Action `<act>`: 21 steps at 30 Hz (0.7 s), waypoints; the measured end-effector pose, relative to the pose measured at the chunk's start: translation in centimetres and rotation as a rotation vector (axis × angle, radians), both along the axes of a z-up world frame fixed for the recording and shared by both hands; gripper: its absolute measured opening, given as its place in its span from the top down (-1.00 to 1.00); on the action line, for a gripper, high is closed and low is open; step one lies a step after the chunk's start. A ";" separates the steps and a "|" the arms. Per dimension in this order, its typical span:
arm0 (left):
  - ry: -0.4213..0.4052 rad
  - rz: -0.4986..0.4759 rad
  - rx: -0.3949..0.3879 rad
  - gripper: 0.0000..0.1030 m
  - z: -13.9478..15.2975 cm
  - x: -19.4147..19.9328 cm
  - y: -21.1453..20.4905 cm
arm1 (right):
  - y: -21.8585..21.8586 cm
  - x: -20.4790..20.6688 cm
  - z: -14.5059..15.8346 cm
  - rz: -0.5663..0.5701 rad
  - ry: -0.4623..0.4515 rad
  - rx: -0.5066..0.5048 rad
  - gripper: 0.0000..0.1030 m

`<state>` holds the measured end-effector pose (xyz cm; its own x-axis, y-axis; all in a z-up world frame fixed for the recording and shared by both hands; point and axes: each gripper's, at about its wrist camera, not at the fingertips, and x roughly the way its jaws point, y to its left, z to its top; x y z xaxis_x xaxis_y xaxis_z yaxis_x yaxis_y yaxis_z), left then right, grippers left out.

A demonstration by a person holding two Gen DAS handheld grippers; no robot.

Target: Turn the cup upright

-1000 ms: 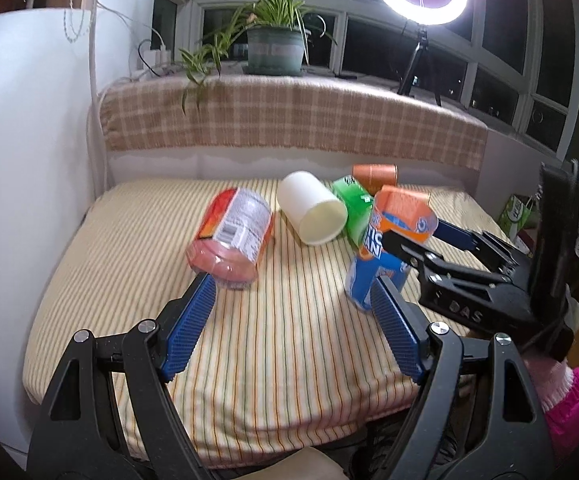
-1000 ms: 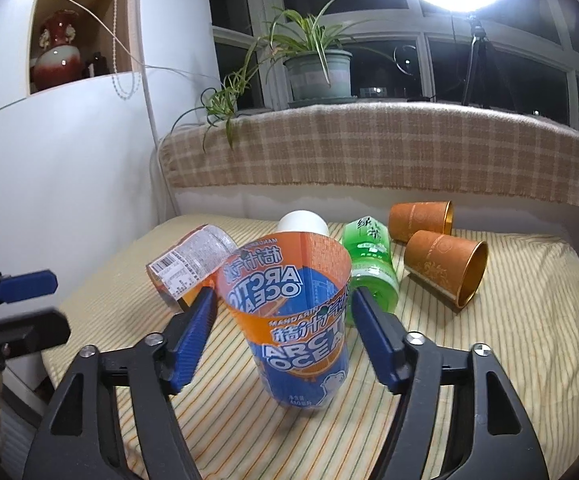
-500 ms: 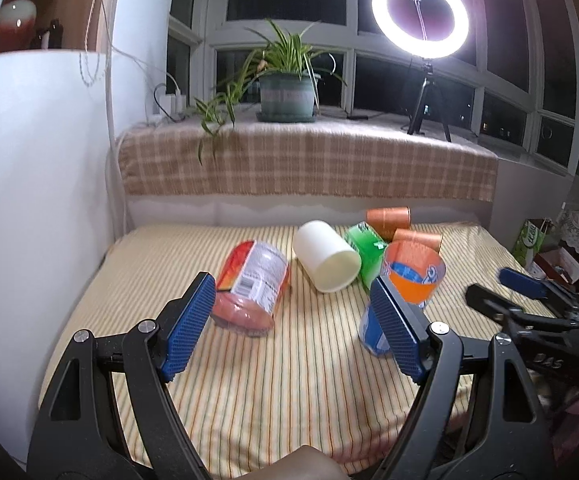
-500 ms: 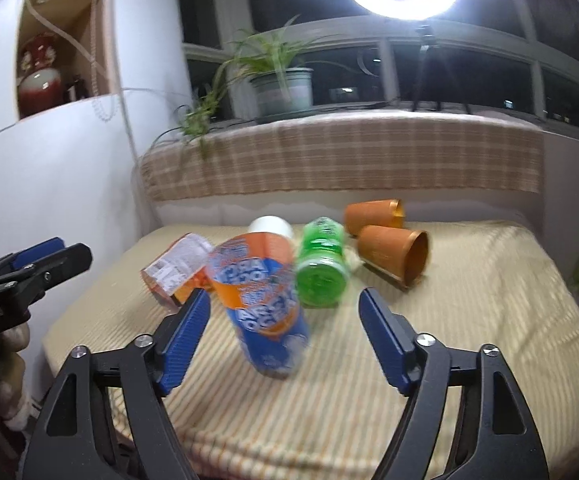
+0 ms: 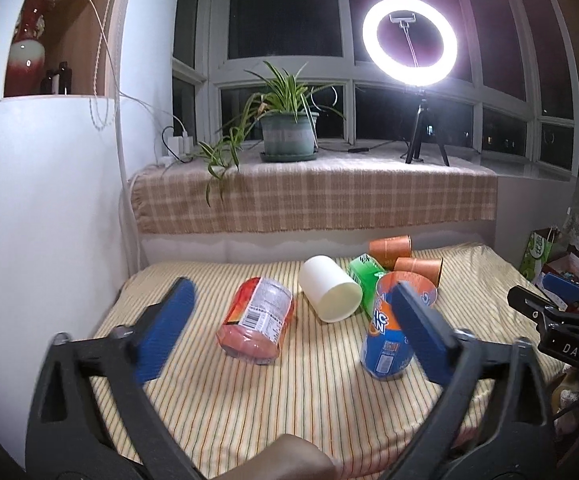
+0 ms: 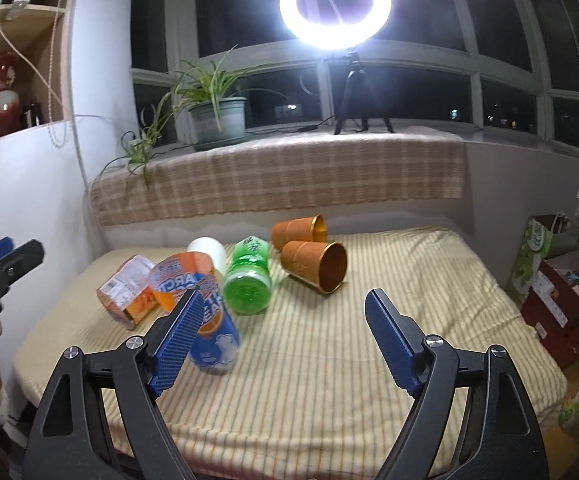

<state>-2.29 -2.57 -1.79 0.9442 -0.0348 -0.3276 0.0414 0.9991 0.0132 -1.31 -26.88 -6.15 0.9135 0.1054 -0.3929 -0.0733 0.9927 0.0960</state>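
An orange and blue Arctic Ocean cup (image 5: 385,344) stands upright, mouth up, on the striped bed; it also shows in the right wrist view (image 6: 209,320), partly behind my right gripper's left finger. My left gripper (image 5: 289,336) is open and empty, held back over the bed's front part. My right gripper (image 6: 285,340) is open and empty, pulled back and to the right of the cup. The right gripper's tip shows at the right edge of the left wrist view (image 5: 557,312).
Lying on their sides on the bed (image 6: 329,380): a red labelled cup (image 5: 255,320), a white cup (image 5: 329,288), a green cup (image 6: 247,276) and two copper cups (image 6: 315,266) (image 6: 297,230). A wall stands left; boxes (image 6: 561,300) stand right of the bed.
My right gripper has let go of the Arctic Ocean cup and drawn back to the right. The cup stays standing. Both cameras have pulled back and tilted up.
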 end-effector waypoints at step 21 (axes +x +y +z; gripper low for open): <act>-0.028 0.030 0.019 -1.00 0.5 -0.7 0.3 | 0.0 0.0 0.5 -0.046 -0.032 -0.007 -0.68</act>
<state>-3.01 -2.28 -1.33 0.9534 -0.0003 -0.3016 0.0105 0.9994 0.0324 -1.30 -26.93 -5.66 0.9293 0.0602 -0.3644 -0.0302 0.9957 0.0872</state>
